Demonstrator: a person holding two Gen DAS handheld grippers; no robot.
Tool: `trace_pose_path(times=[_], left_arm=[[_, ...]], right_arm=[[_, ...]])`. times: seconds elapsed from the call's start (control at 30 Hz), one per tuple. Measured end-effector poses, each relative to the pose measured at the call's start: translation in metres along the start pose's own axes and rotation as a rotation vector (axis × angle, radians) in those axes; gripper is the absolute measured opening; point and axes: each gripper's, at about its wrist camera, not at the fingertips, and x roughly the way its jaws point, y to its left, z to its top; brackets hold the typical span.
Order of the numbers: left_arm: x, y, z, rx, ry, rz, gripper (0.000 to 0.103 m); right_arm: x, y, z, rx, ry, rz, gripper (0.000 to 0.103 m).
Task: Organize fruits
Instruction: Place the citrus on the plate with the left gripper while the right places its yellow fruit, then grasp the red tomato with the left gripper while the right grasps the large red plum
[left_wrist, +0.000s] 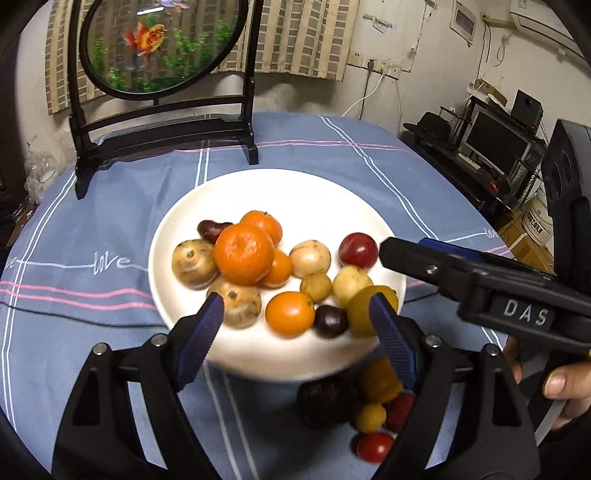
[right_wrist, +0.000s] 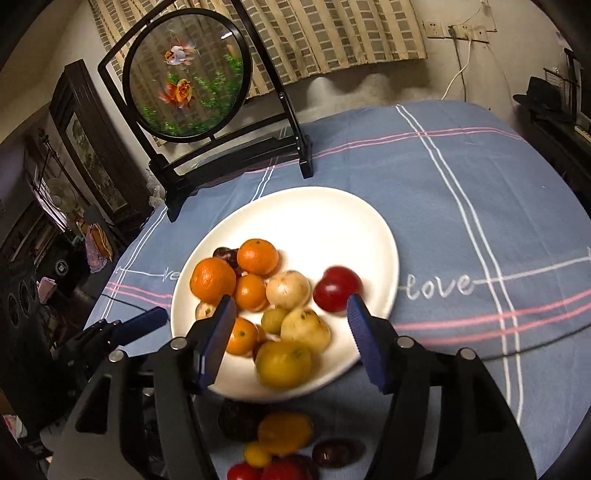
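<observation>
A white plate (left_wrist: 303, 192) on the blue tablecloth holds several fruits: oranges (left_wrist: 243, 253), brown spotted fruits (left_wrist: 194, 263), a red plum (left_wrist: 357, 249), dark fruits and a yellow fruit (left_wrist: 364, 314). It also shows in the right wrist view (right_wrist: 325, 218), where the yellow fruit (right_wrist: 283, 363) is blurred near the front rim. My left gripper (left_wrist: 297, 325) is open and empty over the plate's near edge. My right gripper (right_wrist: 291, 325) is open and empty above the plate; it shows in the left wrist view (left_wrist: 399, 253) beside the red plum.
Several loose fruits (left_wrist: 369, 402) lie on the cloth just in front of the plate, also in the right wrist view (right_wrist: 284, 435). A black stand with a round goldfish panel (left_wrist: 162, 48) stands at the table's back. Shelves and speakers are off the right edge.
</observation>
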Motion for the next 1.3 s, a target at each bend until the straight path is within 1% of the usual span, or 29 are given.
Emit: trace_pose_path(times=[0.23, 0.37, 0.57, 0.67, 0.9, 1.07, 1.2, 1.3], left_arm=[[-0.030, -0.001, -0.029, 0.022, -0.017, 0.018, 0.089], [-0.042, 0.001, -0.049, 0.023, -0.014, 0.039, 0.091], [-0.054, 0.009, -0.078, 0.010, 0.005, 0.079, 0.091], [-0.058, 0.014, -0.089, -0.009, 0.018, 0.083, 0.091], [-0.066, 0.013, -0.111, -0.018, 0.029, 0.089, 0.092], [-0.060, 0.009, -0.124, -0.014, 0.059, 0.082, 0.092], [-0.053, 0.007, -0.129, -0.006, 0.081, 0.077, 0.092], [-0.049, 0.010, -0.131, -0.024, 0.100, 0.059, 0.092]], right_arm=[[-0.025, -0.006, -0.029, 0.016, -0.007, -0.025, 0.065], [-0.037, -0.010, -0.056, 0.033, 0.009, -0.037, 0.065], [-0.052, -0.005, -0.090, -0.012, 0.010, -0.084, 0.065], [-0.058, -0.004, -0.104, -0.032, 0.022, -0.106, 0.066], [-0.062, -0.002, -0.123, -0.078, 0.042, -0.168, 0.066], [-0.060, 0.008, -0.129, -0.126, 0.047, -0.193, 0.066], [-0.054, 0.015, -0.131, -0.168, 0.063, -0.174, 0.066], [-0.046, 0.020, -0.130, -0.193, 0.073, -0.162, 0.066]])
